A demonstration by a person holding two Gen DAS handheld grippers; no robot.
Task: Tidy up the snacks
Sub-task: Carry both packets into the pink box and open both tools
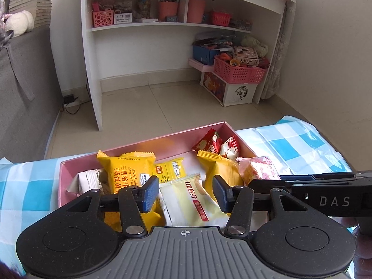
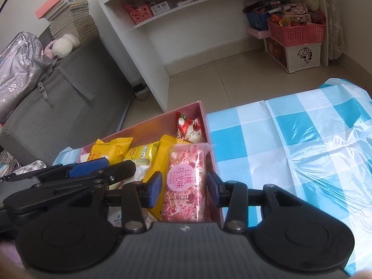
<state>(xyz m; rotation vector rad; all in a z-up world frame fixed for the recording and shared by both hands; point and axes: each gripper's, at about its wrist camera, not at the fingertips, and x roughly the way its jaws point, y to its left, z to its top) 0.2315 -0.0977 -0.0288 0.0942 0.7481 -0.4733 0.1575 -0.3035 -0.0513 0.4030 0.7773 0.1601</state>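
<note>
Left wrist view looks down over a pink box (image 1: pixel 144 141) set at the far edge of a bench under a blue-and-white checked cloth (image 1: pixel 290 144); past that edge the tiled floor (image 1: pixel 162 102) lies bare up to a white shelf unit (image 1: pixel 97 53). To the right of the box the cloth is clear out to the bench's right corner, the widest free room; to the left only a narrow strip of cloth shows.

Inside the box I count seven packets. Three are yellow: a large one (image 1: pixel 127 174) at the left, a small one (image 1: pixel 171 171) behind it, and another (image 1: pixel 219 169) right of centre. One pale cream packet (image 1: pixel 193 200) lies in the middle, one white packet (image 1: pixel 88 181) is against the left wall, and two red-and-white packets (image 1: pixel 218 143) are tucked in the far right corner.

An eighth snack, a pink packet (image 2: pixel 186 183), leans on the box's right wall.

The left tongs (image 1: pixel 184 193) stand released, blue pads either side of the cream packet without pressing it. The right tongs (image 2: pixel 184 189) are likewise released, pads just clear of the pink packet's sides.

Each pair of tongs shows at the side of the other's view, close alongside over the box.
</note>
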